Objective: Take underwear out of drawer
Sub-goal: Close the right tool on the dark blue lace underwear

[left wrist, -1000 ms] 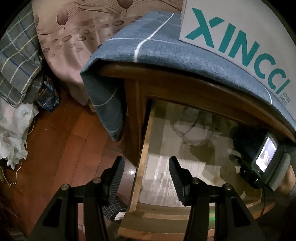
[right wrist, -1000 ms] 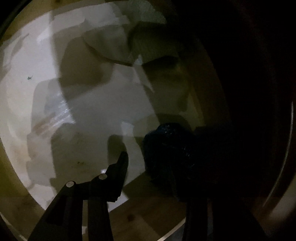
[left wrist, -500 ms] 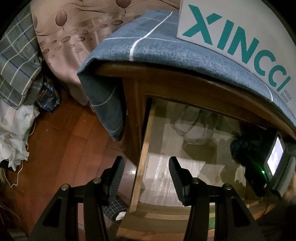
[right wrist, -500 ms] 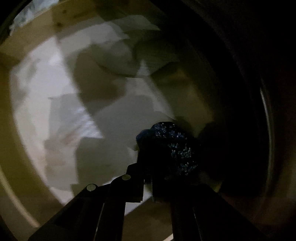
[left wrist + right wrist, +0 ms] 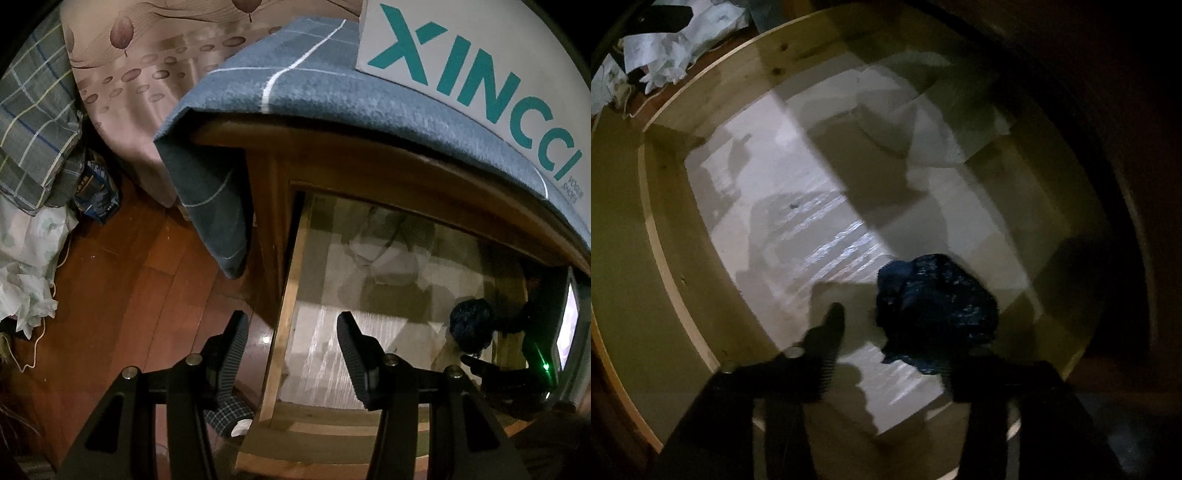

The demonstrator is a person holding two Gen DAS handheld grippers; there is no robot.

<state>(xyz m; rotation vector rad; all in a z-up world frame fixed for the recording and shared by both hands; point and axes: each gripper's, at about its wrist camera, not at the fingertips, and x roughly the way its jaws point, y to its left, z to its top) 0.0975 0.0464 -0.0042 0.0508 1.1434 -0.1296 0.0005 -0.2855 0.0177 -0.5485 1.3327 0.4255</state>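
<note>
- The left gripper (image 5: 291, 345) hangs over the near left corner of the drawer (image 5: 286, 295), jaws apart and released, nothing between them; one finger (image 5: 232, 343) is over the floor (image 5: 122, 280), the other over the drawer's pale lining.
- The drawer is pulled out of a wooden cabinet (image 5: 266, 192); its floor is covered by a whitish liner (image 5: 820, 236) with a shiny streaked patch.
- In the right wrist view the right gripper (image 5: 890, 334) points steeply down into the drawer. Its jaws are opening: the left finger (image 5: 827, 328) stands clear, with a gap of bare liner between it and the underwear (image 5: 938, 299).
- The underwear is a dark blue, crumpled bundle, sitting against the right finger's side; that finger is hidden in shadow beneath it, so I cannot tell whether the cloth still hangs on it or rests on the liner.
- From the left wrist view the same bundle (image 5: 471, 321) shows at the drawer's right side, just beside the right gripper's body and its lit screen (image 5: 569, 328).
- Farther back in the drawer lies a pale folded cloth (image 5: 388, 258), well apart from the bundle.
- On top of the cabinet a blue-grey cloth (image 5: 314, 88) hangs over the corner, and a white box (image 5: 480, 55) with teal letters stands on it.
- Beyond, on the floor to the left, lie a plaid cloth (image 5: 33, 122) and white crumpled fabric (image 5: 26, 266); a patterned beige bedspread (image 5: 147, 74) hangs behind.
</note>
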